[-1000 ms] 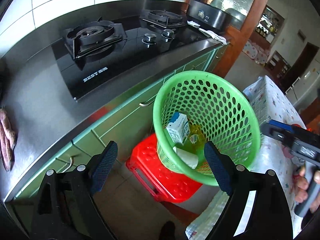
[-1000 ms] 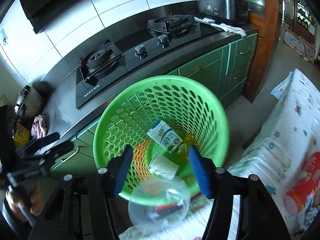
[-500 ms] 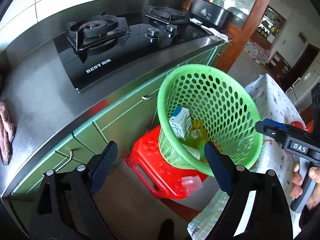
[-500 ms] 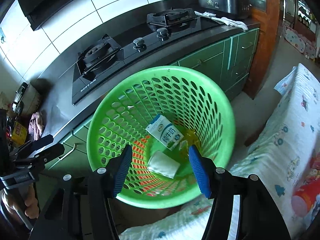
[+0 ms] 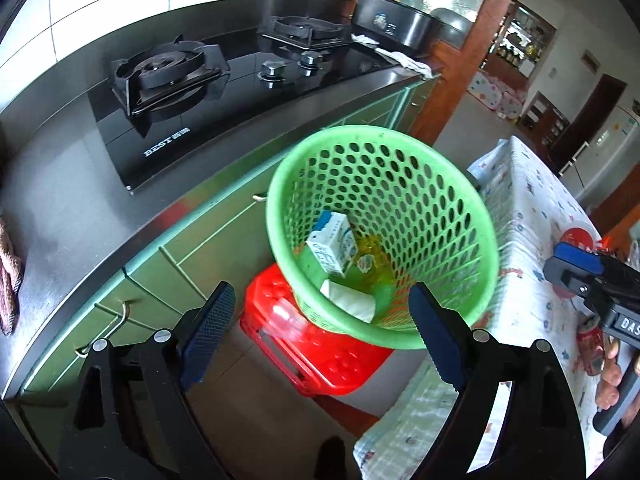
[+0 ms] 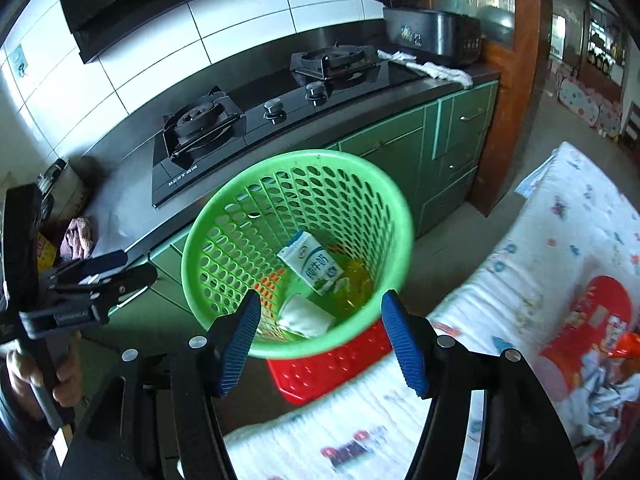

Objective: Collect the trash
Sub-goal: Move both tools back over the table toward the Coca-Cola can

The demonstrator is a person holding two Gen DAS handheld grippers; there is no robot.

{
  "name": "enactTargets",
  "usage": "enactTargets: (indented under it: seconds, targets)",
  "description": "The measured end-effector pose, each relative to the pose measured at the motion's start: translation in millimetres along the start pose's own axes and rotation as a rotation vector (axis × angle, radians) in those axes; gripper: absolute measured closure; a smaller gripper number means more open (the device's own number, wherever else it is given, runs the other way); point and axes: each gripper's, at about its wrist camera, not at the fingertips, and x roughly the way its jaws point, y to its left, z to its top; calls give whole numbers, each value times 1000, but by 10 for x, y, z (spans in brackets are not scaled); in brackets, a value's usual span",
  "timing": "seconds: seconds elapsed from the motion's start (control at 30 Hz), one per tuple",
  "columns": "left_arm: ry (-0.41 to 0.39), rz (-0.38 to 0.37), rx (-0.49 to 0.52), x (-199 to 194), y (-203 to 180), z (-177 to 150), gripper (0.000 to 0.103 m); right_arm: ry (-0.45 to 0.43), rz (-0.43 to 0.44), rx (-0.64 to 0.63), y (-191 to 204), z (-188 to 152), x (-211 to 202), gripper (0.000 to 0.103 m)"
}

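A kitchen with green cabinet fronts, a steel counter carrying a black gas stove, and white wall tiles behind. Nearest in the left view, the left tool has its jaws spread wide with nothing between them. In the right view the right tool has its jaws opening, also with nothing between the pads. Just beyond both sits the green basket, perched on a red stool in front of the cabinets. Inside it lie a milk carton, tipped with its long side running toward the basket wall, a white wad of paper nearer the tools, and something yellow at the bottom. A clear, blurred piece of plastic shows low beside the basket, against the stool; whether it rests there or is falling I cannot tell. The trash still to gather seems to lie to the right, on the cloth-covered table, where a red packet and crumpled wrappers sit well apart from the basket. The right tool is plainly the nearer one. The likely next move is a swing rightward over the table edge, which looks open, the basket rim being the only thing to clear. Farther off, a dark cooker and a white rag sit at the counter's end.
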Motion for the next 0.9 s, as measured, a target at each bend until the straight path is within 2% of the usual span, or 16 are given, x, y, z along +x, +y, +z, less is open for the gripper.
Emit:
enactTargets:
  seconds: [0.4,0.7,0.77,0.83,0.9]
  targets:
    - [-32,-41,47,-245,-354,11,16,-40,-70,31,-379,-379,-736,39]
    - [-43,-91,138,-404,-851,-138,16,-38,-157,122,-826,-1025,-1290,37]
    - [-41,-107,163,-429,-994,-199,16,-33,-187,136,-937,-1194,-1401,35]
    - [-38,-118,190,-448,-1129,-256,16,-33,-216,153,-1048,-1360,-1508,28]
    - [-35,-132,222,-460,-1282,-316,16,-18,-233,176,-1186,-1517,-1586,28]
